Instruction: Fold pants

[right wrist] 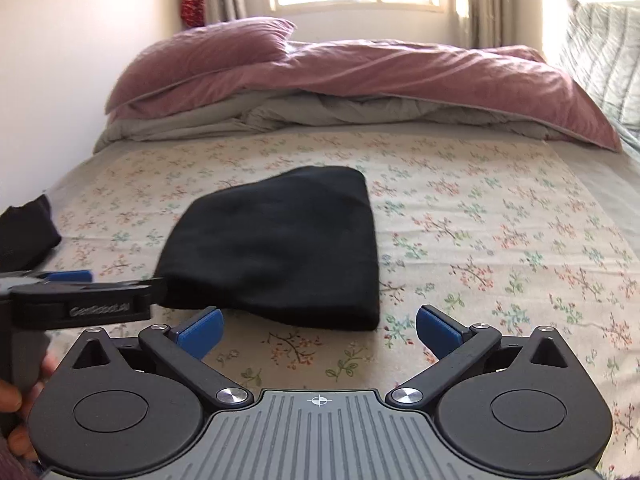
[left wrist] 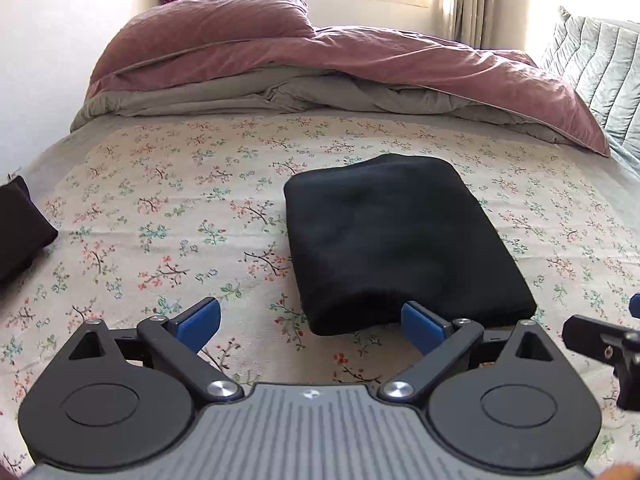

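The black pants [left wrist: 400, 240] lie folded into a thick rectangle on the floral bedsheet [left wrist: 160, 208]. They also show in the right wrist view [right wrist: 280, 248], left of centre. My left gripper [left wrist: 312, 320] is open and empty, just in front of the bundle's near edge, with its right blue pad close to the fabric. My right gripper [right wrist: 318, 330] is open and empty, just short of the bundle's near right corner. The left gripper's body [right wrist: 80, 306] shows at the left of the right wrist view.
A second dark folded garment [left wrist: 20, 232] lies at the bed's left edge. A pink pillow and duvet [left wrist: 320, 52] with grey bedding are heaped at the head of the bed. A quilted pale cushion [left wrist: 600, 64] stands at the right. A window is behind.
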The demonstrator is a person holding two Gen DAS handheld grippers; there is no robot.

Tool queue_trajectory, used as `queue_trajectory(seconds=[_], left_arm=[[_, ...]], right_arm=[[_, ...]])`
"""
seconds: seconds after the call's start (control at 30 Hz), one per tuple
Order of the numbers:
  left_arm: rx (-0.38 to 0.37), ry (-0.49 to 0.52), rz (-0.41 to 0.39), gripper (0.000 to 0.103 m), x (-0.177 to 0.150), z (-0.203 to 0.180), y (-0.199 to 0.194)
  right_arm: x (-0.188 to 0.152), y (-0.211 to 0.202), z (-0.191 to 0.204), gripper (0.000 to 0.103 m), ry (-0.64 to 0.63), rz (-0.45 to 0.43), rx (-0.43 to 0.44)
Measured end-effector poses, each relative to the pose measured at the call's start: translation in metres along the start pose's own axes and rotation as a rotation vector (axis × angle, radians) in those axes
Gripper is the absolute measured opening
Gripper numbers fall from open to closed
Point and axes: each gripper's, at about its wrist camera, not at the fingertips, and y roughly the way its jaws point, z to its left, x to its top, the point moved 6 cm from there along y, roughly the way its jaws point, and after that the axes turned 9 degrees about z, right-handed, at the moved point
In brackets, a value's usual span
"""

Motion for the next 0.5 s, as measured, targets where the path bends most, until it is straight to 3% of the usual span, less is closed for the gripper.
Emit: queue_trajectory(seconds=[0.13,0.27,0.5], left_arm=[[-0.010,0.007,-0.010,0.103,0.000,0.000,-0.004],[-0.022,0.034,-0.011,0.103,-0.002,-0.007,-0.005],[-0.023,0.031,0.012,0.103,-0.003,-0.008,-0.003]], right_arm=[[-0.002,0.006,-0.006,0.103,0.073,0.022,-0.032],[-0.007,0.008,-0.007,0.103,0.142,0.046,0.044],[-0.006,0.016,0.002,0.103,0.047,0.027,-0.057]])
